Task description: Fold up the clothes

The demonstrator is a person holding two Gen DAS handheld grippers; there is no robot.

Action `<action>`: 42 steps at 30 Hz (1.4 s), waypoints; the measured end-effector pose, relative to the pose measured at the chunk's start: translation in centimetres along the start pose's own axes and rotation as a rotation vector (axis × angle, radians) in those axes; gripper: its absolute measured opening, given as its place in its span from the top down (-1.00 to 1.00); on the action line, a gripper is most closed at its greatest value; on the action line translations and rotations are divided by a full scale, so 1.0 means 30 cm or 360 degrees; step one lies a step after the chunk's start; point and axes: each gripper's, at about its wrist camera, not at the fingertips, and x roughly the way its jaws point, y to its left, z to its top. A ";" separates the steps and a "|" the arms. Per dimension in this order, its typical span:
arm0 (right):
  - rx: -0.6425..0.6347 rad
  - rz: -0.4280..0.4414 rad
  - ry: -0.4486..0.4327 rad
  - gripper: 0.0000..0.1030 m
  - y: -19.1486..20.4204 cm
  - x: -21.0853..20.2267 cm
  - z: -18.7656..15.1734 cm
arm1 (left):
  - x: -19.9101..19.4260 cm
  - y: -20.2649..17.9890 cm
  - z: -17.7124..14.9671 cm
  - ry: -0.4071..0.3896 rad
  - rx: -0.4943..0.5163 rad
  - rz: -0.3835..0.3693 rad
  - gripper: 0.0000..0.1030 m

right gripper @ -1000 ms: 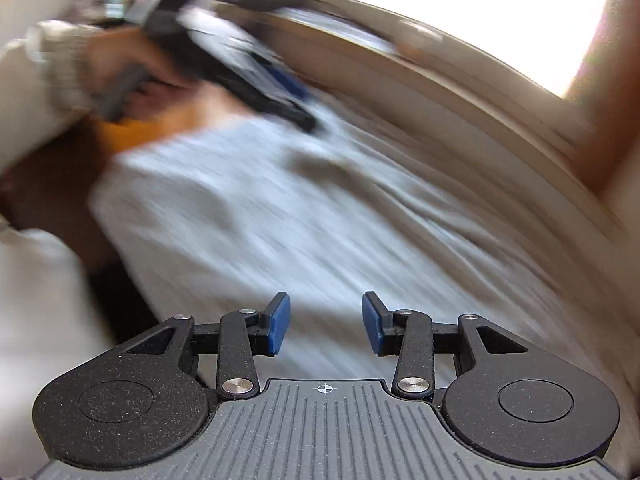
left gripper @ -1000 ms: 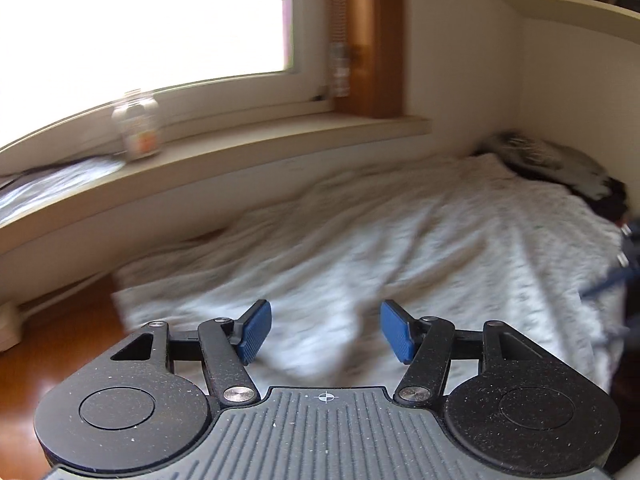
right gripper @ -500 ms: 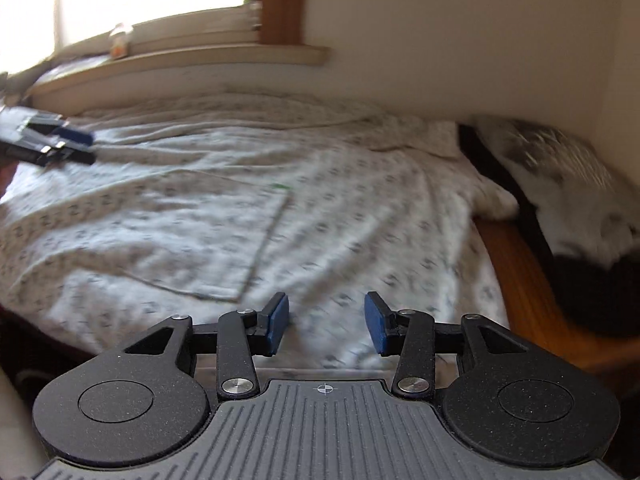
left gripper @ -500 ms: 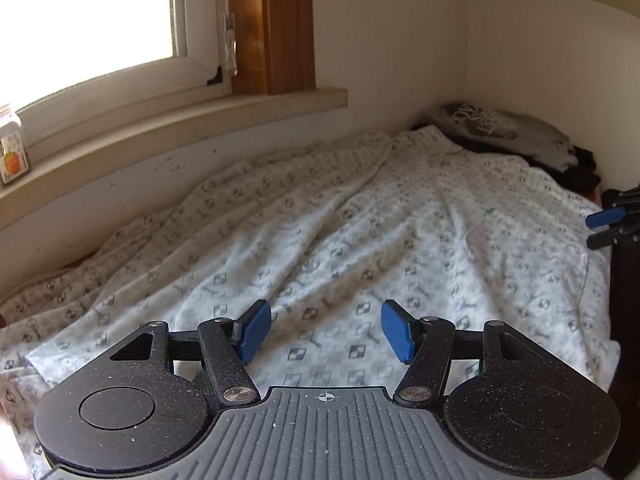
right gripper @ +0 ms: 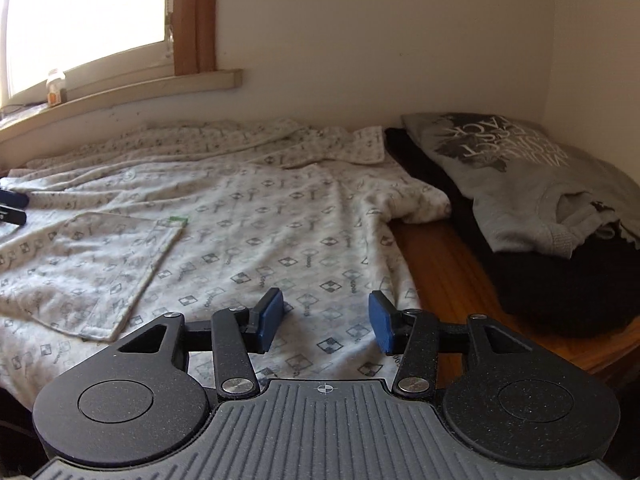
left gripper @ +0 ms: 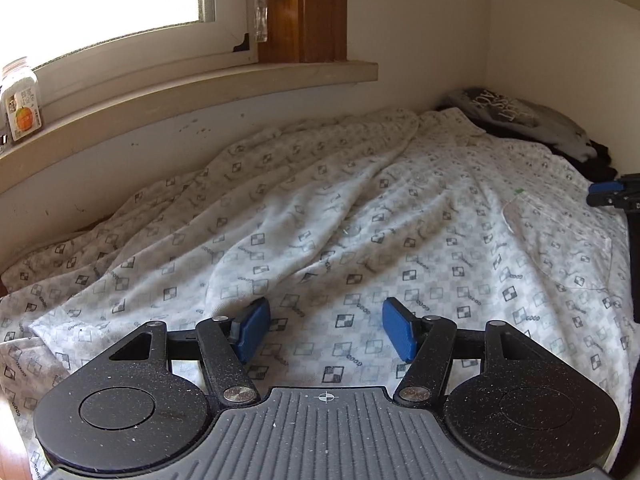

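Nearest to us in the left wrist view, our left gripper (left gripper: 325, 334) stands wide with nothing between its blue pads, hovering over the hem end of the patterned shirt (left gripper: 360, 240); in the right wrist view our right gripper (right gripper: 325, 322) stands moderately apart, its jaws have just been opening, and only cloth lies below the gap, not pinched.

The shirt is spread buttoned-side up across the wooden surface (right gripper: 440, 264), its chest pocket (right gripper: 100, 264) at about ten o'clock from the right gripper; the far sleeve is bunched against the wall at twelve o'clock in the left view (that ridge looks the hardest part to flatten).

Beyond, at two o'clock in the right view, a grey printed sweatshirt (right gripper: 520, 184) lies on dark clothes (right gripper: 560, 288); a jar (left gripper: 22, 100) sits on the windowsill (left gripper: 200, 88) at ten o'clock in the left view.

We judge the risks thus: a shallow pinch may take one layer only, so the fold drags the front off the back; the creases may get folded in; the shirt's right edge hangs near the surface's border, so a hard pull could slide it off.
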 end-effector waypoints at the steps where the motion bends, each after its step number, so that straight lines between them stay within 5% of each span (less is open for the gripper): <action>1: 0.0000 -0.0002 -0.0008 0.09 -0.001 0.000 -0.002 | 0.000 0.000 0.000 -0.0001 0.0004 -0.0003 -0.29; 23: 0.0070 -0.0078 0.0049 0.08 -0.027 0.167 0.119 | 0.086 0.110 0.063 -0.0001 0.0037 -0.0007 -0.33; 37: -0.0648 0.0631 0.0210 0.17 0.549 -0.112 0.102 | 0.032 0.043 0.108 0.0008 0.0114 0.0017 -0.33; 42: -0.0813 0.0718 0.0236 0.39 0.646 -0.120 0.101 | 0.018 0.036 0.099 0.0004 0.0103 0.0012 -0.33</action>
